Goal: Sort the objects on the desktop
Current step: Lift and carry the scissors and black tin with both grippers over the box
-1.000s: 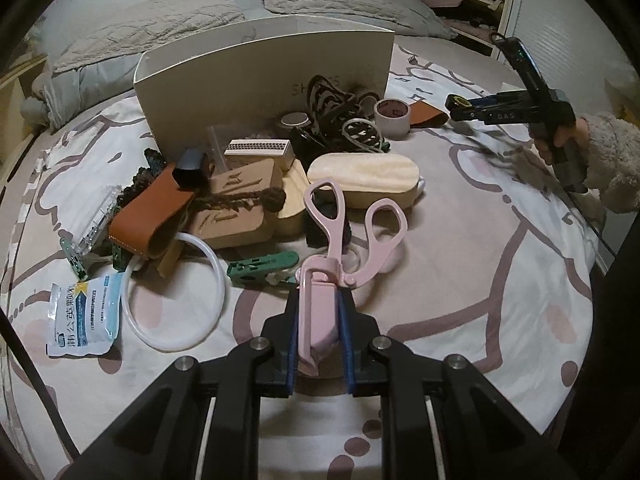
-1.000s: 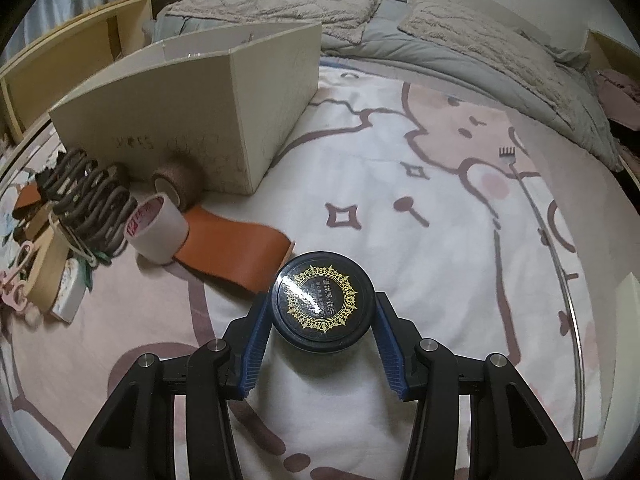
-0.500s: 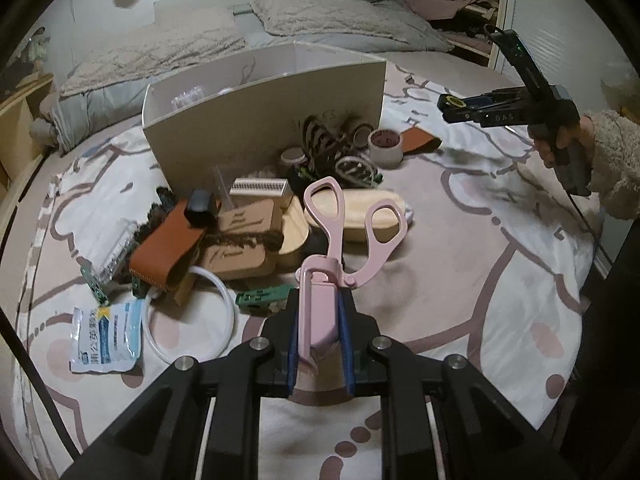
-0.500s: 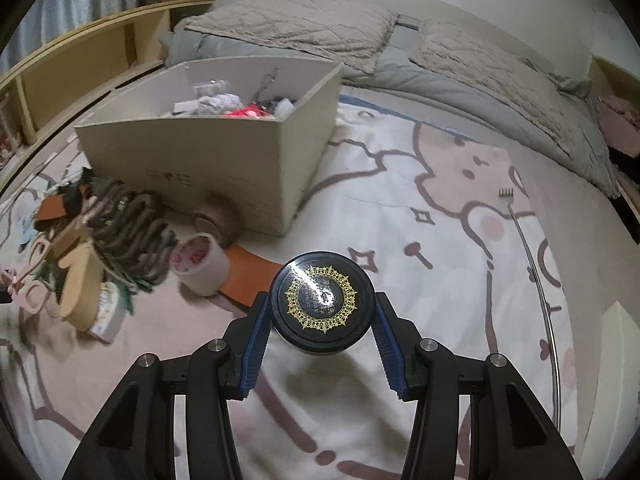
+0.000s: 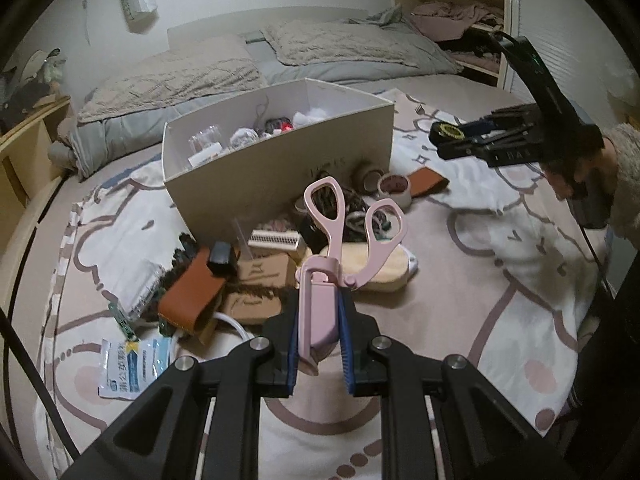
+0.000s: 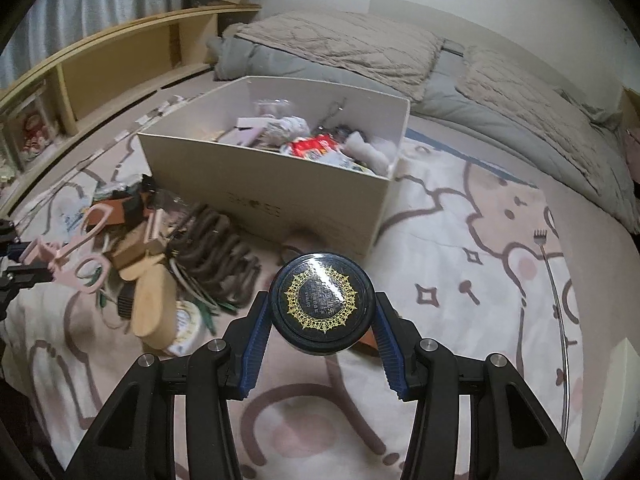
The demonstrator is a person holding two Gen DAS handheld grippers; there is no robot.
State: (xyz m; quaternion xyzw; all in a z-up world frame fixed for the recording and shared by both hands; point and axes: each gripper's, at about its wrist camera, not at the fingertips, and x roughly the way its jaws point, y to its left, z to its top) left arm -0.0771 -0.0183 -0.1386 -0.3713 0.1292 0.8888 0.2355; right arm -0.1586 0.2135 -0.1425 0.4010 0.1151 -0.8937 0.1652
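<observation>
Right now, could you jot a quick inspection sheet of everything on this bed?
Surface: bedspread with cartoon print.
Job's things: pink scissors and black round tin, both held; open box partly filled.
Clutter: heap beside the box, with tape roll, wooden brush, white packet.
Grippers: left tool shut on scissors; right tool shut on tin.
Cables: black cord at left edge.
Surroundings: pillows, wooden shelf.
</observation>
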